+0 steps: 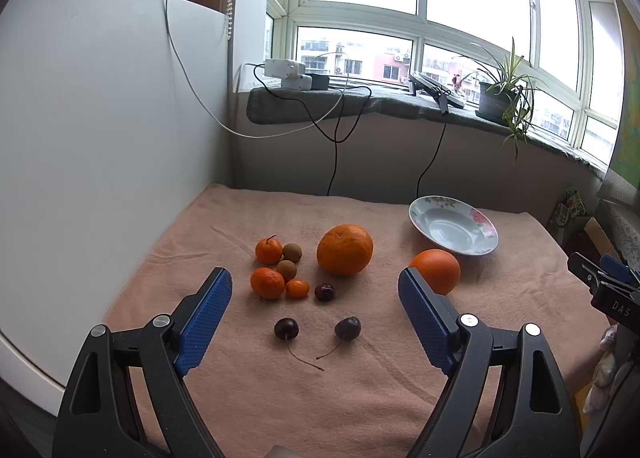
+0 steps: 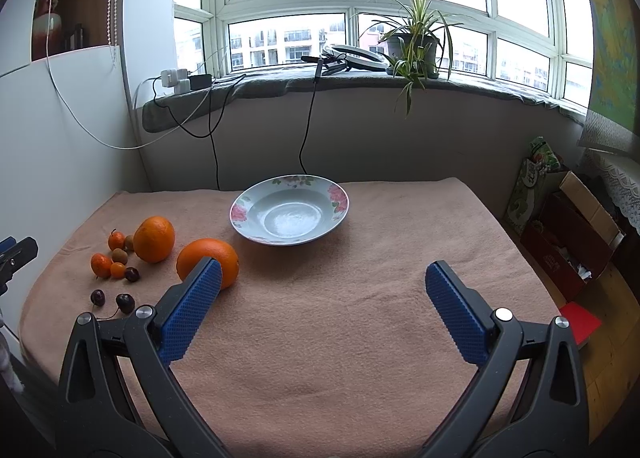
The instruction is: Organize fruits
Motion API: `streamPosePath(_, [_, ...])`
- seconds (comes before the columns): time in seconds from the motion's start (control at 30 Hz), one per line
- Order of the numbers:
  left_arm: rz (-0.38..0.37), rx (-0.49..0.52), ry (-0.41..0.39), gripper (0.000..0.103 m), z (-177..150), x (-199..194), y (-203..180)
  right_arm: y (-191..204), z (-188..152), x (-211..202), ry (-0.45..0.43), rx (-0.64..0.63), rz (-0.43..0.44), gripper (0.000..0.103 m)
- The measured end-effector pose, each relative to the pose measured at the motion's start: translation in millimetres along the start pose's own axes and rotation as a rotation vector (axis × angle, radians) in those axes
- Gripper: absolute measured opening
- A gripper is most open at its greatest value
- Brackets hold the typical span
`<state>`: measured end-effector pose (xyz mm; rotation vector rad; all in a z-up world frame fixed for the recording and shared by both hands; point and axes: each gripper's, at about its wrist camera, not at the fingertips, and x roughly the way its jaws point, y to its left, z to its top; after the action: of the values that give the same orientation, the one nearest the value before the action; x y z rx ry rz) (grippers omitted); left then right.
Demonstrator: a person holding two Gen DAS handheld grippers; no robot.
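Observation:
Fruits lie on a pink towel (image 1: 360,378): a large orange (image 1: 345,249), a second orange (image 1: 438,270), two mandarins (image 1: 269,250) (image 1: 267,283), a kumquat (image 1: 297,288), two longans (image 1: 292,251), and three dark cherries (image 1: 286,329) (image 1: 347,328) (image 1: 324,292). A flowered white plate (image 1: 476,246) sits empty at the far right. My left gripper (image 1: 314,290) is open above the cherries. My right gripper (image 2: 322,278) is open and empty in front of the plate (image 2: 240,214), its left finger overlapping the second orange (image 2: 208,256).
A white panel (image 1: 100,138) walls the left side. A windowsill (image 2: 360,78) behind holds chargers, cables, a ring light and a potted plant (image 2: 412,46). Cables hang down behind the table. Boxes and bags (image 2: 560,218) stand on the floor at the right.

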<state>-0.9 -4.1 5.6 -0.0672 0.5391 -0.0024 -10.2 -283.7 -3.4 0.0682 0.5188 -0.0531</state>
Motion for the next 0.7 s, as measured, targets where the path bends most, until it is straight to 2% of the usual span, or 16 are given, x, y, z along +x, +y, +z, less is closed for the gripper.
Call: streamPosePath(0.7, [-0.04,-0.011,0.03,0.085,-6,15,1,-4,-1,18,0.057,0.013,0.036,0.103])
